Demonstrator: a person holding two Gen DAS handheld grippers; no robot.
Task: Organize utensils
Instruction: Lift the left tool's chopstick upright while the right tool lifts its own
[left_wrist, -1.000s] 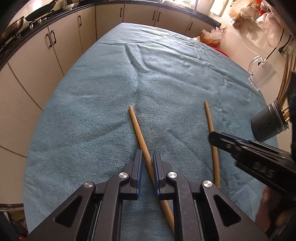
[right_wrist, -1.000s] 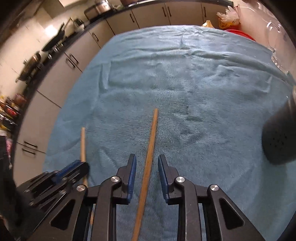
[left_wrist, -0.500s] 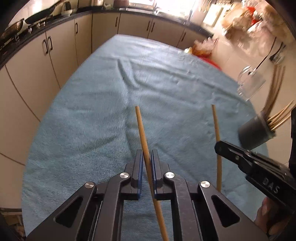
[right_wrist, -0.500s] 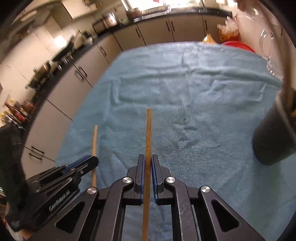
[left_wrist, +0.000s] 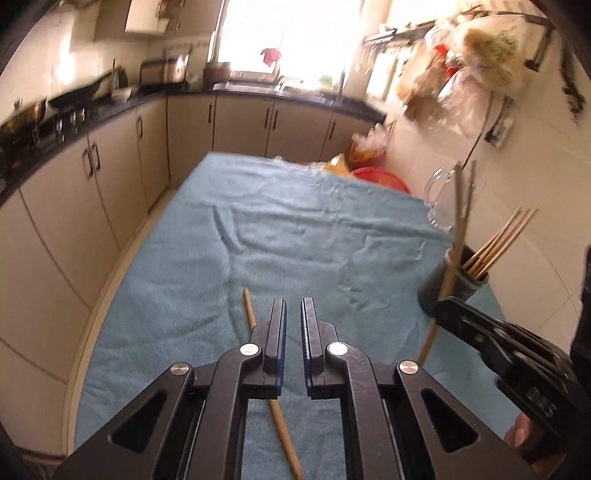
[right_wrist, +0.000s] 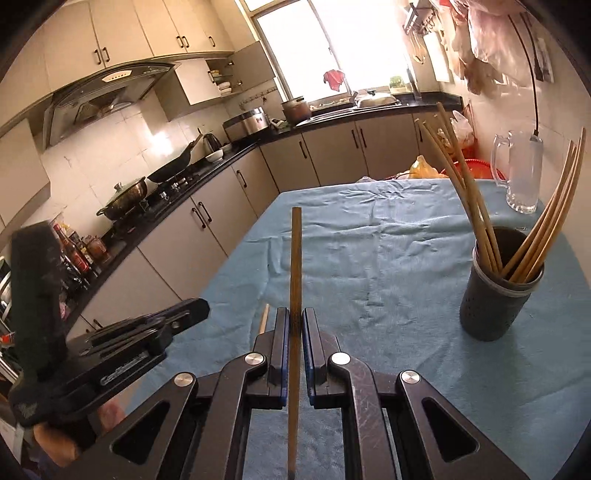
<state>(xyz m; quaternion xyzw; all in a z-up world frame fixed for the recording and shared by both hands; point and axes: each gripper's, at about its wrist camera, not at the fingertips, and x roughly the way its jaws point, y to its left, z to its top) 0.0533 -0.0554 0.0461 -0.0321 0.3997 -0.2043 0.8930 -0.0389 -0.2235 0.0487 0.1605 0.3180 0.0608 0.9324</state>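
Note:
My right gripper (right_wrist: 294, 325) is shut on a wooden chopstick (right_wrist: 295, 258) and holds it up off the blue cloth, pointing forward. It also shows in the left wrist view (left_wrist: 452, 258), tilted near the dark holder (left_wrist: 454, 284). That holder (right_wrist: 498, 306) stands at the right with several chopsticks in it. My left gripper (left_wrist: 293, 314) has a narrow gap between its jaws and holds nothing. A second chopstick (left_wrist: 255, 317) lies on the cloth under its left finger.
A blue towel (right_wrist: 388, 240) covers the table. A clear glass mug (right_wrist: 521, 173) stands at the far right corner. Kitchen cabinets and a counter run along the left and back. A red basin (left_wrist: 380, 179) sits beyond the table.
My right gripper closed on its chopstick and lifted it off the cloth. My left gripper lost its chopstick, which now lies on the cloth, and both grippers rose and tilted up.

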